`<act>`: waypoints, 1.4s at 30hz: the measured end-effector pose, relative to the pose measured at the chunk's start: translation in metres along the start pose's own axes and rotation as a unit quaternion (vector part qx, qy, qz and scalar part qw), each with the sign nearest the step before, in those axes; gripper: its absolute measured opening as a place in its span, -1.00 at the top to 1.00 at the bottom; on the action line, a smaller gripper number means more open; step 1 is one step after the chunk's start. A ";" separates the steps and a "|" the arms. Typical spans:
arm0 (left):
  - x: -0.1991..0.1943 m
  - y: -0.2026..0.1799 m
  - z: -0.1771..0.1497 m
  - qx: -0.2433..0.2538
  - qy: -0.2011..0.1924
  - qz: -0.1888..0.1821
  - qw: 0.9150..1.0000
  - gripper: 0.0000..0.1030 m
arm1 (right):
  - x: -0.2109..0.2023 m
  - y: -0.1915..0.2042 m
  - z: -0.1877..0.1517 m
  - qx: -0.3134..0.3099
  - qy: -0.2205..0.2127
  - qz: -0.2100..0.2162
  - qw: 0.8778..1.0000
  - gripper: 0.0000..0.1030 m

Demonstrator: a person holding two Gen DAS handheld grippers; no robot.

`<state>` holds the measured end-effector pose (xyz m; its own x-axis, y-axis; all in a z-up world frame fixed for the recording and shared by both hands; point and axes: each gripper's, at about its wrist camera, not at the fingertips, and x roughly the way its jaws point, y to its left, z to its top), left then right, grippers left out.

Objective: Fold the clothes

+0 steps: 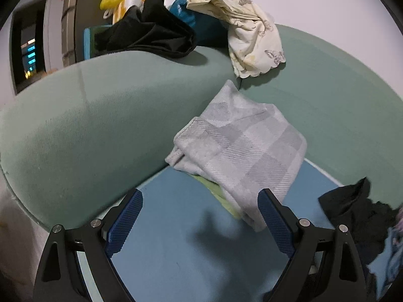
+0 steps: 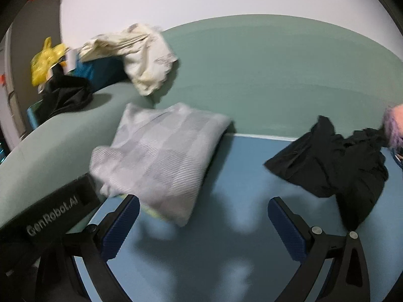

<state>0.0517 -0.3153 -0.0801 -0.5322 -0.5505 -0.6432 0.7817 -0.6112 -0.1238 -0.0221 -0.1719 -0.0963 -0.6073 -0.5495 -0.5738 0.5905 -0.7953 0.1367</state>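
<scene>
Folded grey checked cloth [image 1: 239, 148] lies on the blue seat [image 1: 176, 239]; one black garment [image 2: 335, 161] lies apart. Left tool [image 1: 200, 220] and right tool [image 2: 203, 225] gape wide, empty.

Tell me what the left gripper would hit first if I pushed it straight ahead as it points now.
Most likely the folded grey checked cloth. The left gripper is open and empty over the blue surface, and the cloth lies right ahead between its fingers. Depth is unclear; tilted down, it might touch the blue surface first.
</scene>
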 end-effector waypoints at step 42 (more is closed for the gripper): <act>-0.039 0.019 0.069 0.075 -0.006 0.084 0.994 -0.80 | -0.020 -0.004 0.069 -0.024 0.044 -0.150 0.987 -1.00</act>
<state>0.0643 -0.3448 -0.0052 -0.4020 -0.6579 -0.6368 0.8030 -0.5875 0.1000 -0.0492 -0.1751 -0.0293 -0.7120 -0.2643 -0.6505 0.4160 -0.9051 -0.0876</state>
